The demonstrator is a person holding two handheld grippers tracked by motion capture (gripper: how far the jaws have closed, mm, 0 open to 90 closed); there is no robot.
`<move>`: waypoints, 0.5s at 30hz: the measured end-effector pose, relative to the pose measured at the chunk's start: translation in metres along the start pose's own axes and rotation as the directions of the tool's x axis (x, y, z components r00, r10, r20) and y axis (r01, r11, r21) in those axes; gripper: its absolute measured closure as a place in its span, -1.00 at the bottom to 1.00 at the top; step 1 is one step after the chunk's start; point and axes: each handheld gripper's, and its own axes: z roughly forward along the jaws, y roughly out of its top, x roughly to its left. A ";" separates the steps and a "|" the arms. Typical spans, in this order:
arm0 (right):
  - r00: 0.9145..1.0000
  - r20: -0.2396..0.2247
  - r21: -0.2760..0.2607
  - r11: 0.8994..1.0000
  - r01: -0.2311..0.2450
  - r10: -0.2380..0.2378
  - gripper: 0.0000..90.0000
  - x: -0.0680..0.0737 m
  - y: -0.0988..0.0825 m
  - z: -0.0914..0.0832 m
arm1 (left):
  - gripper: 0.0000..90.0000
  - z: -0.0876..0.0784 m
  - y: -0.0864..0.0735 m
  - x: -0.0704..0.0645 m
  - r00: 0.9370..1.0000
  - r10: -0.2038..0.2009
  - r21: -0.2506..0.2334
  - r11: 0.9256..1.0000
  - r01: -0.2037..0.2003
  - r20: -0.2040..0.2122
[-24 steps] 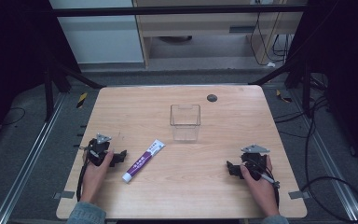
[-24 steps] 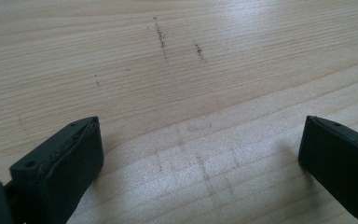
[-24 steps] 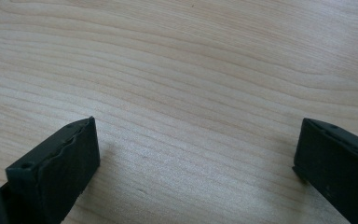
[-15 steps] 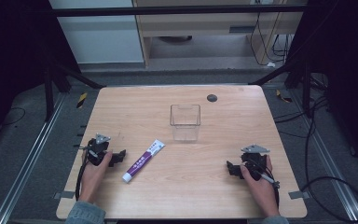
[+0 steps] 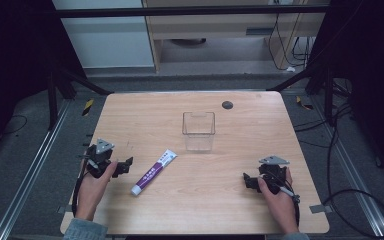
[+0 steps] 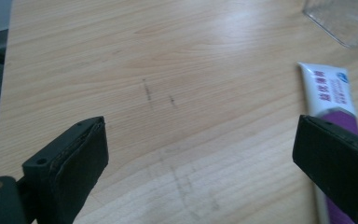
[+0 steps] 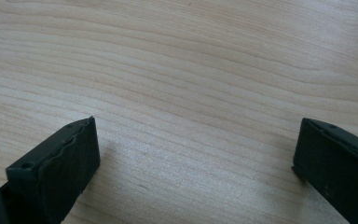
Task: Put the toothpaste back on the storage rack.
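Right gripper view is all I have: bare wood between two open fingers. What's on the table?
Observer: A toothpaste tube lies near the left gripper, cap end toward the person.
Operator: Anything else?
Observer: A clear box stands upright past the tube, toward the table's middle.
Operator: Is the left gripper on the tube?
Observer: No. Its fingers stand wide apart with bare wood between them; the tube lies beside the right-hand finger in the left gripper view.
Operator: Where's my gripper?
Observer: The right gripper rests near the table's right front, apart from both things.
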 end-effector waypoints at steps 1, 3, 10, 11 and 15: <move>1.000 0.000 0.000 1.000 0.000 0.000 -0.99 0.000 0.000 0.000 | -0.93 -0.002 0.002 -0.005 1.000 0.020 0.007 1.000 -0.020 0.004; 1.000 0.000 0.000 1.000 0.000 0.000 -0.99 0.000 0.000 0.000 | -0.91 -0.003 0.005 -0.015 0.998 0.054 0.035 0.998 -0.055 0.021; 1.000 -0.005 0.001 1.000 0.003 -0.003 -0.99 -0.001 0.000 0.000 | -0.90 0.001 0.010 -0.042 0.987 0.104 0.126 0.985 -0.119 0.122; 1.000 -0.005 0.001 1.000 0.003 -0.003 -0.99 -0.001 0.000 0.000 | -0.90 0.001 0.010 -0.042 0.987 0.104 0.126 0.985 -0.119 0.122; 1.000 -0.004 0.000 1.000 0.004 -0.004 -0.99 -0.001 0.000 0.000 | -0.91 0.007 0.012 -0.050 0.978 0.136 0.169 0.972 -0.162 0.159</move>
